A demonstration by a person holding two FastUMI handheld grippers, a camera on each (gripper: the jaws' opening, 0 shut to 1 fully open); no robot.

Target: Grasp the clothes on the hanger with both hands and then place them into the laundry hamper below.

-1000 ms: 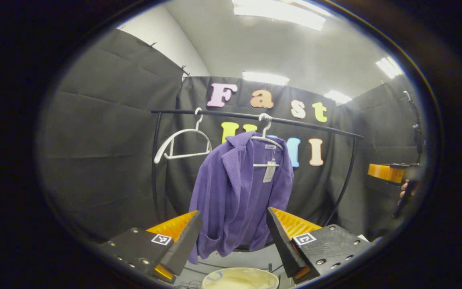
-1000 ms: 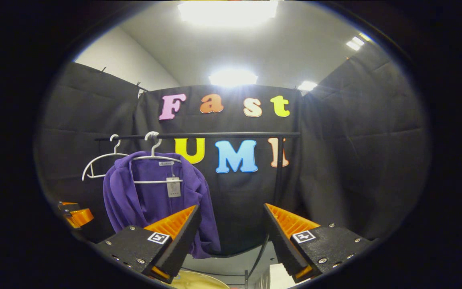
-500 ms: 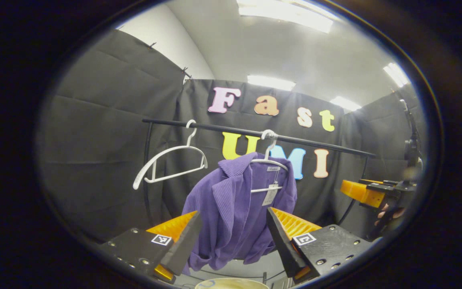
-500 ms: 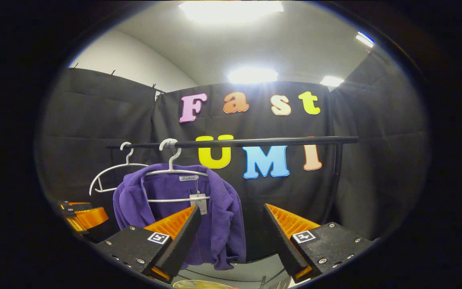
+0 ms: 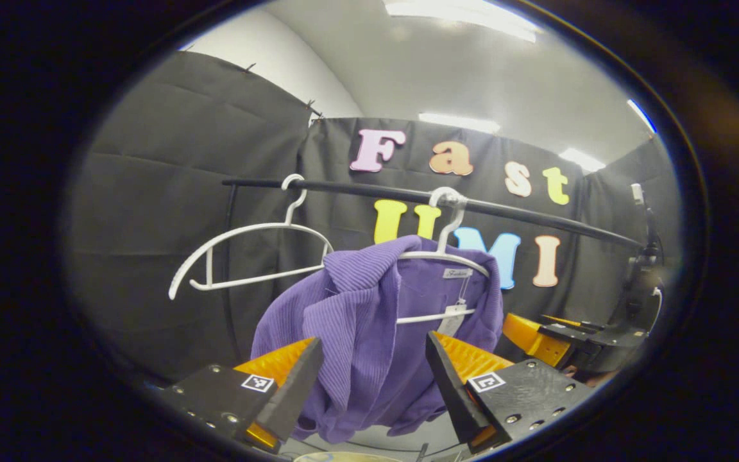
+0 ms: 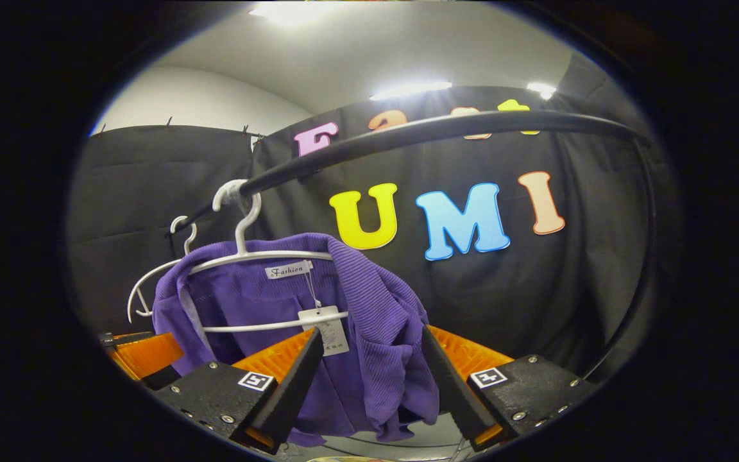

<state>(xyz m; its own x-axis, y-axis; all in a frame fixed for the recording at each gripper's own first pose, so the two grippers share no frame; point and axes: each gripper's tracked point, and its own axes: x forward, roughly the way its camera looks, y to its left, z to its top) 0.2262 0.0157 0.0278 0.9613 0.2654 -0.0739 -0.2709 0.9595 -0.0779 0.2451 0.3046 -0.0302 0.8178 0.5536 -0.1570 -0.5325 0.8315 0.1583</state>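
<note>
Black cloth walls close off the booth behind a black clothes rail point(image 5: 408, 194), where a purple ribbed cardigan point(image 5: 363, 333) hangs on a white hanger point(image 5: 444, 256) with a paper tag point(image 6: 328, 328) dangling at its collar. In the left gripper view the left tool point(image 5: 373, 378) stands open with its fingers spread on either side of the cardigan's lower front, gripping nothing. In the right gripper view the right tool point(image 6: 369, 375) is likewise open, the cardigan's right shoulder and sleeve hanging between its fingers, whether touching cannot be told. An empty white hanger point(image 5: 247, 253) hangs on the rail beyond the cardigan, to the left of the left tool.
</note>
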